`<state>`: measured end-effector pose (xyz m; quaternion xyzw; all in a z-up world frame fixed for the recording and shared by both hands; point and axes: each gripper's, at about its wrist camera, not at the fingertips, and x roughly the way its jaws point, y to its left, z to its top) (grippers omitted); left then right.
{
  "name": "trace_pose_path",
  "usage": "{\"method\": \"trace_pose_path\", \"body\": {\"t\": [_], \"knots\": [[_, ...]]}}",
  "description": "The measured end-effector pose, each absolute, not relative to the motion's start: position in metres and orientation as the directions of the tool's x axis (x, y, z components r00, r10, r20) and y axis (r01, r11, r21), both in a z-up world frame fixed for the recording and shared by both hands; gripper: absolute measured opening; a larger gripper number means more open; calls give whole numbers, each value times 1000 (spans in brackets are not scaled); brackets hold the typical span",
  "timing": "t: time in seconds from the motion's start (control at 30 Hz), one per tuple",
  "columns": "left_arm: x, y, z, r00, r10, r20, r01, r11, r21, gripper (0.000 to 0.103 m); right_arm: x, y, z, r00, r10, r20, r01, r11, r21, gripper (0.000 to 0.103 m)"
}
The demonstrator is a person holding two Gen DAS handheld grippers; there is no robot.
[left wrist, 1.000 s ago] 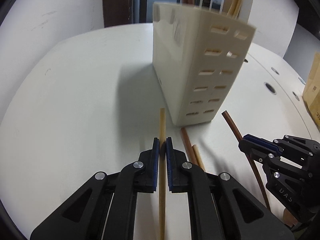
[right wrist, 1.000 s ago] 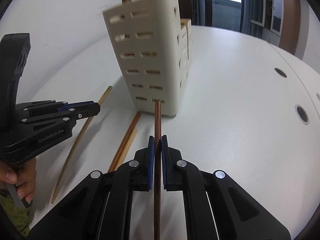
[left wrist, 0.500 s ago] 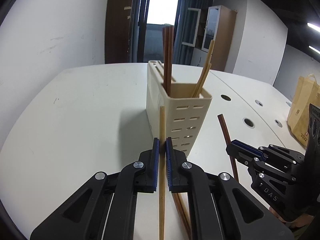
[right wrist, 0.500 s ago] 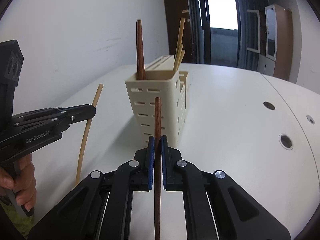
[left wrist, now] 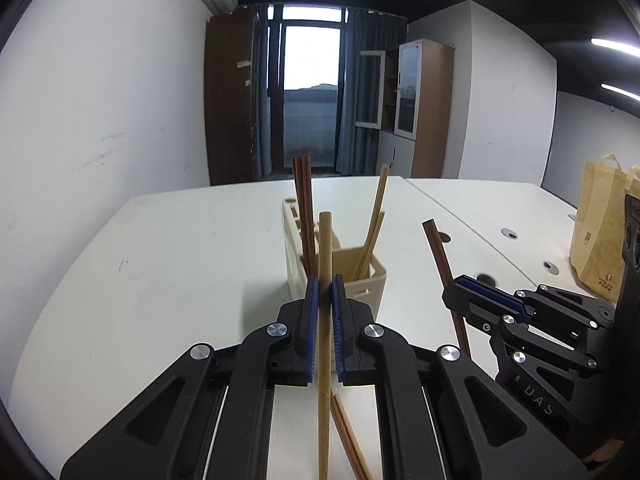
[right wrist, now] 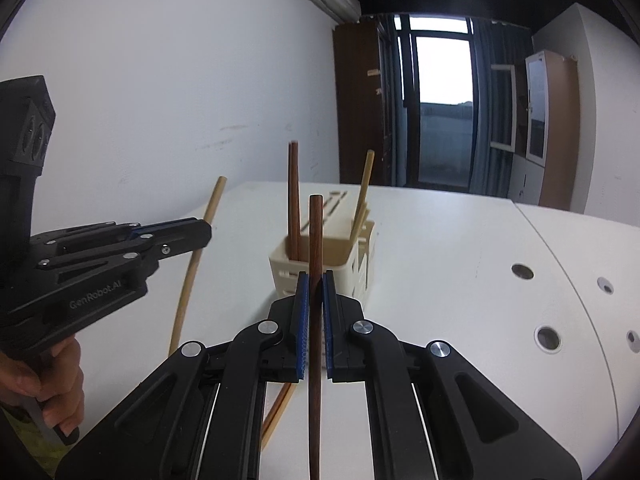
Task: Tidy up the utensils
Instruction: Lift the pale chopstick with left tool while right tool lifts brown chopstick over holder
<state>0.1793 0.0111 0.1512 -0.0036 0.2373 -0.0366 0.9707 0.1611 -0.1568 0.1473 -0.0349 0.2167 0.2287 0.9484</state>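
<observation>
White table (left wrist: pixel 160 280) w/ cream holder (left wrist: pixel 376 280) is now seen from higher up: both sticks were lifted since 1 s ago. Light chopstick (left wrist: pixel 325 264) is clamped in left gripper (left wrist: pixel 325 296), dark chopstick (right wrist: pixel 315 248) in right gripper (right wrist: pixel 315 292); holder sits ahead, so insertion is likely next.

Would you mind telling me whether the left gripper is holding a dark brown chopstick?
No, the left gripper is shut on a light chopstick; the right gripper holds the dark one.
</observation>
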Motion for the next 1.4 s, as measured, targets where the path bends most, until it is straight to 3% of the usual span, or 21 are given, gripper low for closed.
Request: {"method": "trace_pose_path", "body": {"t": [0.53,0.8,1.07,1.4], "knots": [[197,6,181,955,-81,-285,74,997,-37,6,189,-163,181,859,433,-274,-447,895,14,7],[199,0,187,980,-84,-182,84,996,-6,6,208,-172,192,872,466,-151,-466,884,35,7],[195,4,194,995,-94,-15,93,994,-62,6,220,-180,202,867,499,1,-498,864,71,7],[183,10,195,980,-22,197,52,987,-149,6,229,-182,212,863,482,152,-499,860,110,7]]}}
